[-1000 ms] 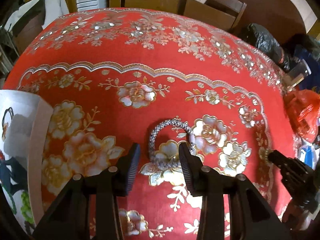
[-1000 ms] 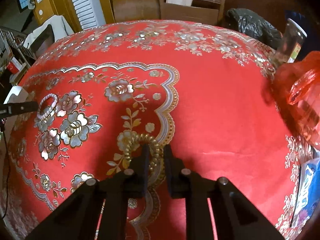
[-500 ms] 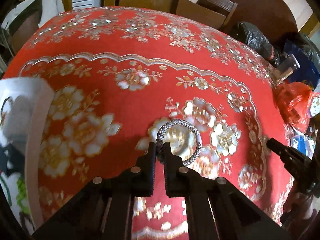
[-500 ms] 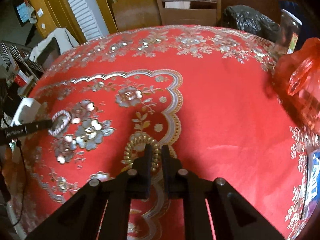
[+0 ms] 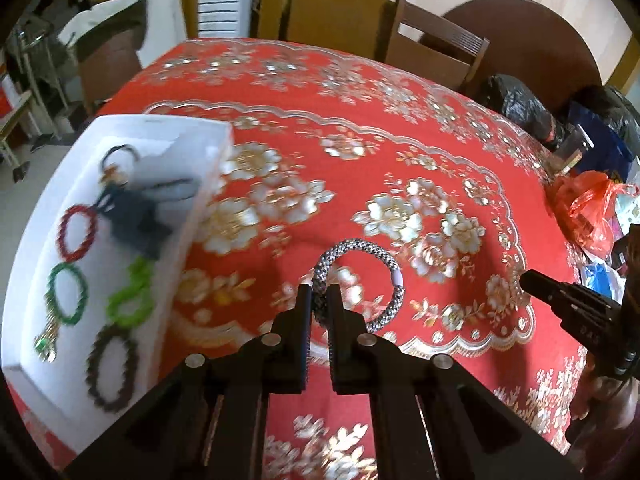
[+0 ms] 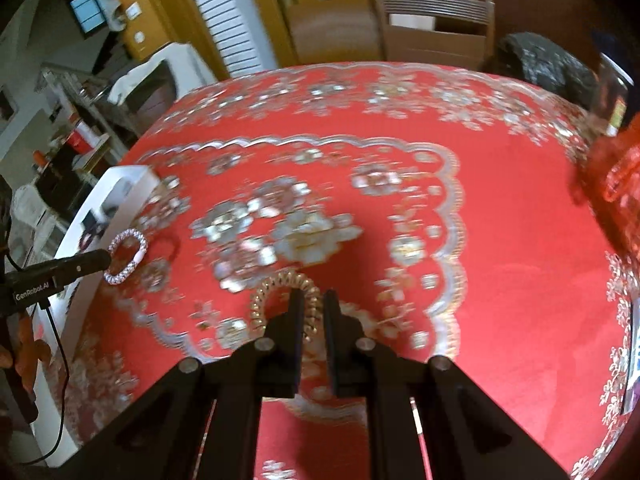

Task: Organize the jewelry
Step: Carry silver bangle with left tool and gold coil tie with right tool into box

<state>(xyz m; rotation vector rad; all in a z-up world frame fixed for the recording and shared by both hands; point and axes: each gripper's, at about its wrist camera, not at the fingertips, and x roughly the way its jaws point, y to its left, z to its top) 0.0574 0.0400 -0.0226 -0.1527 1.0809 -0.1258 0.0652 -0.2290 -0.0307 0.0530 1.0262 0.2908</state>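
My left gripper (image 5: 319,304) is shut on a black-and-white braided bracelet (image 5: 362,280) and holds it above the red tablecloth; it also shows in the right wrist view (image 6: 125,256), next to the white box. My right gripper (image 6: 311,312) is shut on a gold spiral coil bracelet (image 6: 280,290), lifted over the cloth. The white box (image 5: 36,248) at the left holds several bracelets: a red one (image 5: 78,232), a dark green one (image 5: 66,298), a bright green one (image 5: 134,294), a brown beaded one (image 5: 112,364), and a dark bow (image 5: 136,216).
The round table has a red cloth with gold flowers (image 5: 400,184). An orange plastic bag (image 5: 588,208) and dark bags lie at the right edge. Wooden chairs (image 5: 436,52) stand behind the table. A red bag (image 6: 616,184) sits at the right in the right wrist view.
The left gripper closed on the braided bracelet, lifted it and swung left toward the white box. The right gripper, shut on the gold coil, has risen off the cloth.
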